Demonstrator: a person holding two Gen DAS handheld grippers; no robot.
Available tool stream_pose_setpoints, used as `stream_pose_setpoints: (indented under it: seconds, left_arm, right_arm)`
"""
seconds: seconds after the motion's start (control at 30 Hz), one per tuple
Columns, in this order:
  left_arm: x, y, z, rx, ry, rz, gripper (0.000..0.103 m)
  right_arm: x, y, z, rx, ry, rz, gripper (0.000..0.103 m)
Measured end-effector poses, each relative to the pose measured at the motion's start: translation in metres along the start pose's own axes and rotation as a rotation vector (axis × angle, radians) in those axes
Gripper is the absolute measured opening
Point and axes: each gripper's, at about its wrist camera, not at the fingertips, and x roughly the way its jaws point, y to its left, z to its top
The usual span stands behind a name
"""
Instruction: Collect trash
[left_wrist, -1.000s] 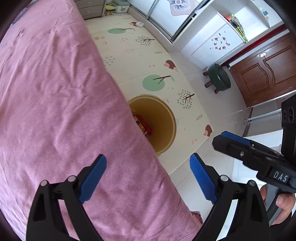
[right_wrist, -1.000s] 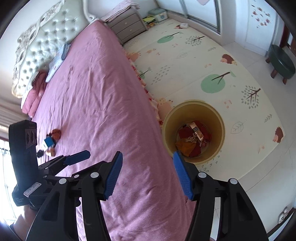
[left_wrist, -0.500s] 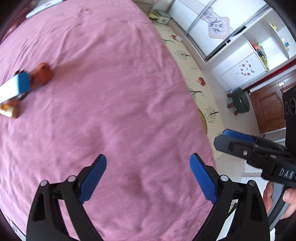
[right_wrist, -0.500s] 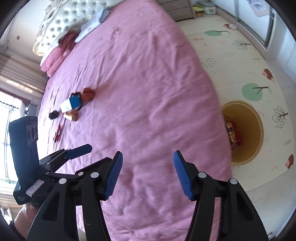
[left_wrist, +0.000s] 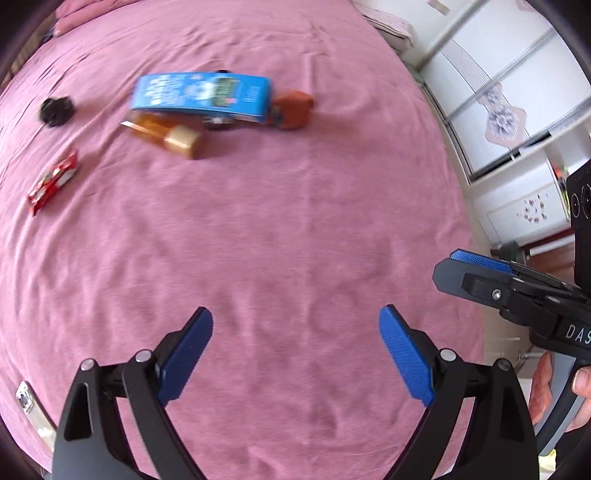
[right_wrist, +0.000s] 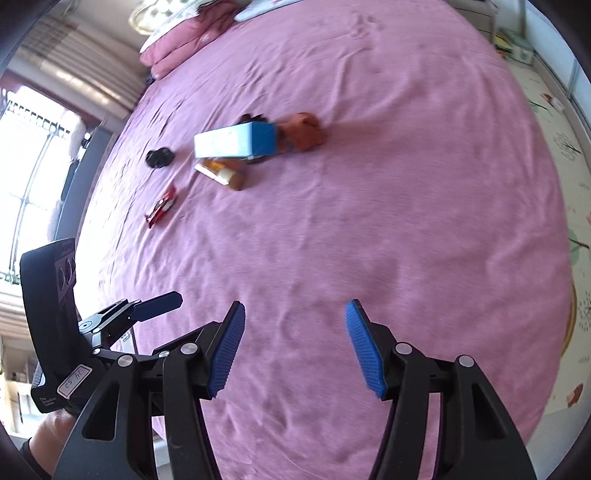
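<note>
Left gripper (left_wrist: 295, 354) and right gripper (right_wrist: 295, 347) are both hanging spread wide over the pink bedspread (left_wrist: 295, 221), nothing between the pads. Trash is sitting well ahead: blue carton (left_wrist: 201, 96), amber bottle (left_wrist: 166, 134) touching it, brown wad (left_wrist: 293, 109), red wrapper (left_wrist: 53, 182), black cap (left_wrist: 55, 110).

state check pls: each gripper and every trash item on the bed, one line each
left gripper: jaws open, nothing between them
right gripper: jaws open, nothing between them
blue box: lying on its long side on the bed
amber bottle: lying on its side, cap on
brown crumpled piece: at the box's end
red wrapper: lying flat, apart from the pile
black item: on the bed, too blurred to identify
</note>
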Motion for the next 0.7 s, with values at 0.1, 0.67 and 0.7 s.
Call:
stream_pose_setpoints:
  seconds: [0.1, 0.67, 0.7]
  left_arm:
    - [-0.01, 0.032, 0.003, -0.022, -0.012, 0.017, 0.091]
    - [-0.031, 0.169, 0.067, 0.007, -0.053, 0.113, 0.091]
    - [-0.029, 0.177, 0.072, 0.003, -0.055, 0.112, 0.091]
  right_arm:
    - [0.017, 0.032, 0.009, -0.028, 0.006, 0.012, 0.056]
    - [0.094, 0.123, 0.073, -0.053, 0.013, 0.017, 0.056]
    - [0.101, 0.124, 0.077, -0.055, 0.016, 0.013, 0.056]
